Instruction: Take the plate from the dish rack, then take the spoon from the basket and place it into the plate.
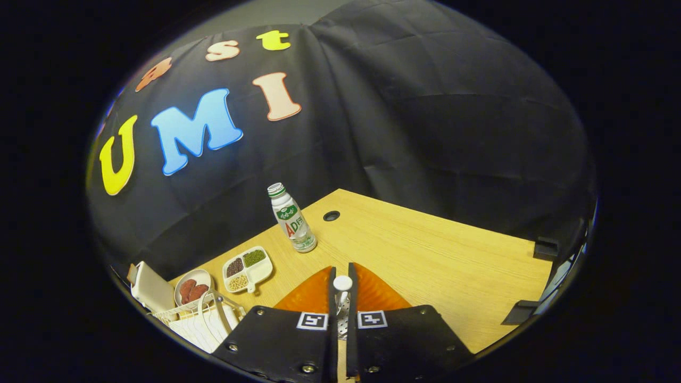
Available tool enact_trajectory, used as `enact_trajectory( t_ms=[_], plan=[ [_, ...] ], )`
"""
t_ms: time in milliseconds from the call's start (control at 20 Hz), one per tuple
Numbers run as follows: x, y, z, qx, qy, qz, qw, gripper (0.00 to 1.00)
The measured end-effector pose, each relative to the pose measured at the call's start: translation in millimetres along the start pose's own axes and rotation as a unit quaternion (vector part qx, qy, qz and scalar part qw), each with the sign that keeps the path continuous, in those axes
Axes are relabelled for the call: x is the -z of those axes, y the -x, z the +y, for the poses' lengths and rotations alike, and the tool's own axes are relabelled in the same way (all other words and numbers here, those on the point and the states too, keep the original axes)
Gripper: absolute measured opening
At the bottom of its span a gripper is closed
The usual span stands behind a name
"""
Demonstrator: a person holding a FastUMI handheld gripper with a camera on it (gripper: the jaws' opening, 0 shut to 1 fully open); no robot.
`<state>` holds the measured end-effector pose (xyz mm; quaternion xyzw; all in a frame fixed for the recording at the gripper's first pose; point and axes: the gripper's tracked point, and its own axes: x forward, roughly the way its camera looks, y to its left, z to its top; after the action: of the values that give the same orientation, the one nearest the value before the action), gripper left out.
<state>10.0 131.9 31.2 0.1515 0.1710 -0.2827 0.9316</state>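
Gripper view: looking down along the two black fingers [341, 298] at a wooden tabletop [425, 255] in the booth.
Fingers: pretty much closed, just a narrow slot between them, and they're pinching the spoon [342, 290] by its white handle. The handle's round end pokes up above the tips, and a perforated metal bit shows lower down in the slot.
Plate: orange, ribbed plate [372, 292] flat on the tabletop right under and just ahead of the fingertips, peeking out on both sides of them. Can't tell if the spoon is touching it or hanging just above.
Dish rack: white wire dish rack [197, 319] off to the left of the fingers, near the tabletop's left corner, with a white boxy thing [150, 288] at its far side.
Other stuff: small bowl [192, 290] with reddish-brown pieces just behind the rack, then a divided white tray [248, 268] with dark, green and pale beans next to it.
Bottle: plastic bottle [291, 218] standing upright beyond the tray, close to the far edge.
Hole: round cable hole [331, 215] just right of the bottle.
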Motion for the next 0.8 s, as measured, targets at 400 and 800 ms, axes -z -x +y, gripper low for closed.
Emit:
enact_trajectory(
  t_ms=[400, 800],
  plan=[
    [-53, 49, 38, -0.018, 0.108, -0.056, 0.992, 0.06],
    [-78, 151, 73, -0.056, 0.186, -0.102, 0.976, 0.06]
  ],
)
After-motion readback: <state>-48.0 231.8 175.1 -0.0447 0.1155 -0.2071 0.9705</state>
